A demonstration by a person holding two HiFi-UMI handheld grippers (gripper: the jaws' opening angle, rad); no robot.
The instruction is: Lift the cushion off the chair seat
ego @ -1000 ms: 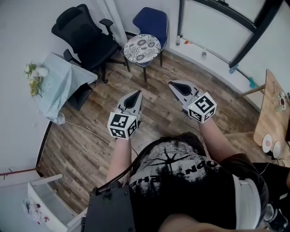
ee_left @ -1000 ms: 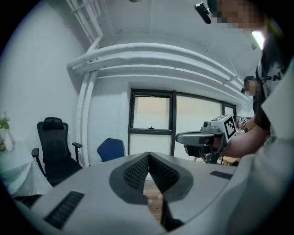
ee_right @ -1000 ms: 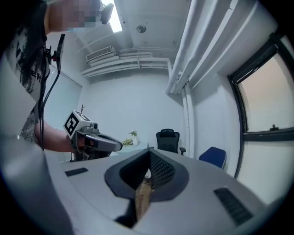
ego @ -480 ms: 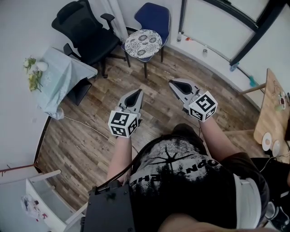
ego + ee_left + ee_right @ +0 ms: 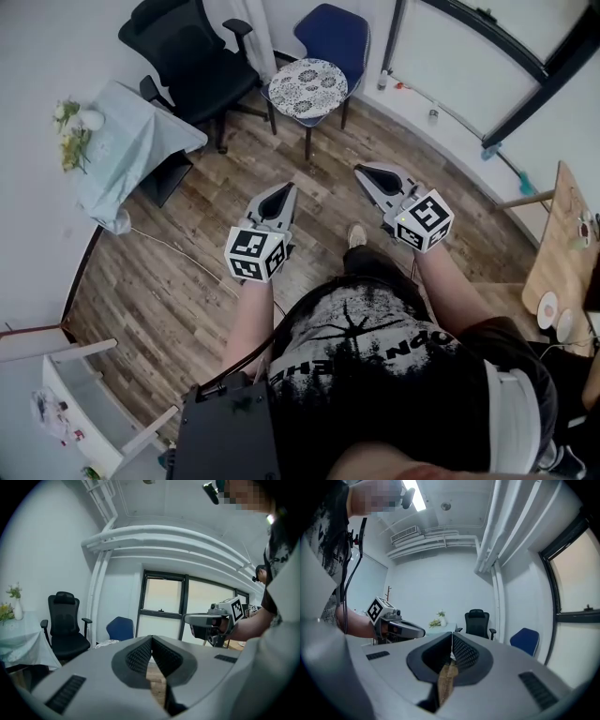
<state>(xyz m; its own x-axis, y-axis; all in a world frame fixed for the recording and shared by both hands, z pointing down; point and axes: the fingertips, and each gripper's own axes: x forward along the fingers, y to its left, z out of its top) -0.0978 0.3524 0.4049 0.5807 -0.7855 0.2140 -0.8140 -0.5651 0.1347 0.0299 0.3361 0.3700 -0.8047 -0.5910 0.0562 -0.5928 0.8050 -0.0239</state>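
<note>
Topping blue chair (image 5: 335, 33): round patterned cushion (image 5: 307, 86)

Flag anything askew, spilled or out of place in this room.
Nothing is spilled or damaged. The patterned cushion lies flat on the blue chair. One oddity: a thin white cable trails loose across the wooden floor near the draped table.
</note>
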